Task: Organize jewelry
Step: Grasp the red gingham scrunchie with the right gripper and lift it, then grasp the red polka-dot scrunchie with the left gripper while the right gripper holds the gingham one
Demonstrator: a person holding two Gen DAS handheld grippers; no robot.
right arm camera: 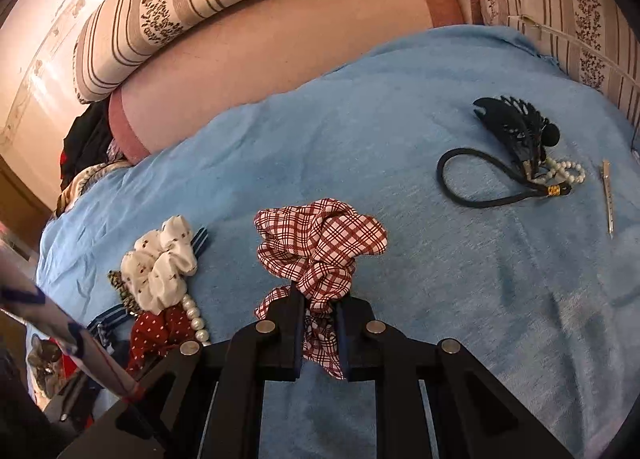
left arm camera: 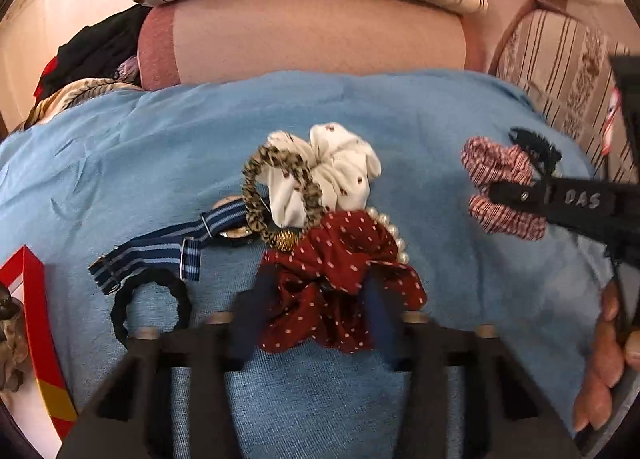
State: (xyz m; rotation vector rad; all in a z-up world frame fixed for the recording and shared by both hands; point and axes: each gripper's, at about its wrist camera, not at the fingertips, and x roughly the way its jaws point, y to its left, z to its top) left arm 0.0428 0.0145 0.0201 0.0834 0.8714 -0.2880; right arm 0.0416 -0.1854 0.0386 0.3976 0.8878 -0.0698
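My left gripper [left arm camera: 316, 299] is low over the blue blanket [left arm camera: 120, 163], its jaws closed on a dark red dotted scrunchie [left arm camera: 340, 255]. Touching that scrunchie lie a white floral scrunchie [left arm camera: 332, 175], a leopard-print hair tie [left arm camera: 250, 195] and a pearl bracelet [left arm camera: 396, 235]. My right gripper [right arm camera: 320, 319] is shut on a red-and-white plaid scrunchie [right arm camera: 324, 251], most of which bunches up ahead of the fingers. In the left wrist view the right gripper [left arm camera: 492, 195] pinches the plaid scrunchie [left arm camera: 496, 167] at the right.
A blue striped watch strap [left arm camera: 160, 251] and a black hair tie [left arm camera: 176, 291] lie left of the pile, and a red box edge [left arm camera: 36, 319] is beside them. To the far right are a black claw clip [right arm camera: 516, 127], a black cord loop [right arm camera: 480, 199], pearls [right arm camera: 568, 171] and a metal clip [right arm camera: 608, 195]. Striped cushions stand behind.
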